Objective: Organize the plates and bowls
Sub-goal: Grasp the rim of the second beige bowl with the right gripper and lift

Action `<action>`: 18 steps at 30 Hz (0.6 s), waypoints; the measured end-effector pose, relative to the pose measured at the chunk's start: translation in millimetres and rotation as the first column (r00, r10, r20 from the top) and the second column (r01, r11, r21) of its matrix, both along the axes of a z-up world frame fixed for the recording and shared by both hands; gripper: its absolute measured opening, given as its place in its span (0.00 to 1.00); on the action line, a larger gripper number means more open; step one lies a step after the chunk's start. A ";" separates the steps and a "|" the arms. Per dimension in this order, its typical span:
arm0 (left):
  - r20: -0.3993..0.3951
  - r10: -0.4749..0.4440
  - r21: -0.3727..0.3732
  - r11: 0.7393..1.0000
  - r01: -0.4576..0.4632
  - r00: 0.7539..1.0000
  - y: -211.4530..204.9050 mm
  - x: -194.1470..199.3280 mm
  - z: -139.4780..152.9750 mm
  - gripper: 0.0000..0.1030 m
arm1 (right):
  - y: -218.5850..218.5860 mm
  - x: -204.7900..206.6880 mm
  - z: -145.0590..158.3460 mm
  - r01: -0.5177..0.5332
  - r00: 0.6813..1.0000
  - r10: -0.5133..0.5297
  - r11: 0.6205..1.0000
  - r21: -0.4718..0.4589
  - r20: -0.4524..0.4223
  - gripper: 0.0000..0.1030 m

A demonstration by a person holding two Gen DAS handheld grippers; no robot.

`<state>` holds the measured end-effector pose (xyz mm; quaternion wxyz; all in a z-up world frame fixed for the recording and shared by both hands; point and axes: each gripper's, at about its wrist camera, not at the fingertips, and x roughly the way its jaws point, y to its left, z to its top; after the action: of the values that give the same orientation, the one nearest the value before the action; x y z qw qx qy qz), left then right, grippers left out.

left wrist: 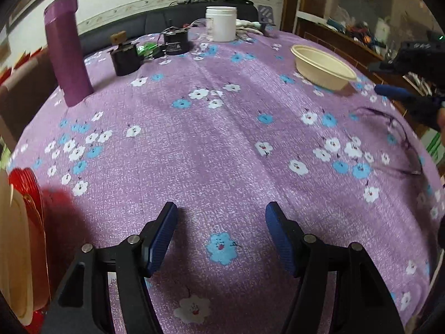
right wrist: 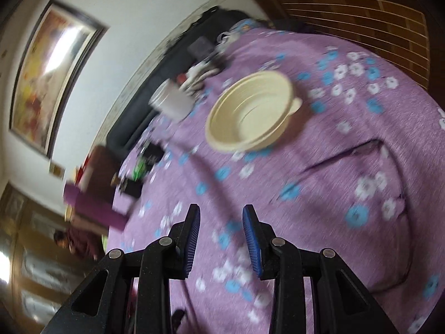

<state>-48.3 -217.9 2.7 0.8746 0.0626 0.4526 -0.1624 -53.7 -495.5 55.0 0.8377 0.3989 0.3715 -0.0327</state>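
A cream bowl (left wrist: 324, 66) sits alone on the purple flowered tablecloth (left wrist: 222, 144) at the far right; in the tilted, blurred right wrist view the bowl (right wrist: 251, 114) lies ahead of my right gripper (right wrist: 221, 239), which is open, empty and well short of it. My left gripper (left wrist: 221, 236) is open and empty above the near cloth. A red plate (left wrist: 26, 192) with a beige plate (left wrist: 14, 256) on it shows at the left edge. The right gripper also shows at the right edge of the left wrist view (left wrist: 400, 94).
A tall purple tumbler (left wrist: 68, 50), a black pot (left wrist: 125, 58), a black can (left wrist: 176, 43) and a white jar (left wrist: 221, 23) stand along the table's far side. A wooden cabinet (right wrist: 347, 8) is beyond the table. A fold (right wrist: 347, 153) rises in the cloth.
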 end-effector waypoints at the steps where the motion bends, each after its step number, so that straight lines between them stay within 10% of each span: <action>1: -0.006 0.003 -0.008 1.000 -0.003 1.000 1.3 0.9 -0.5 0.63 | -8.6 9.1 -2.2 0.020 1.000 -0.020 1.000 0.012 -0.017 0.33; 12: -0.018 -0.006 -0.092 0.996 0.005 1.000 9.0 1.7 2.2 0.63 | -44.0 71.2 -35.2 0.143 0.983 -0.136 0.988 0.050 -0.123 0.33; 18: 0.002 -0.006 -0.097 0.995 0.006 1.000 8.3 -1.8 5.3 0.63 | -41.0 72.5 -39.7 0.134 0.986 -0.131 0.991 0.016 -0.107 0.09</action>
<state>-50.2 -209.6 8.0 0.8765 0.0215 0.4432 -0.1867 18.8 -536.5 15.3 0.8083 0.4300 0.3882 -0.1052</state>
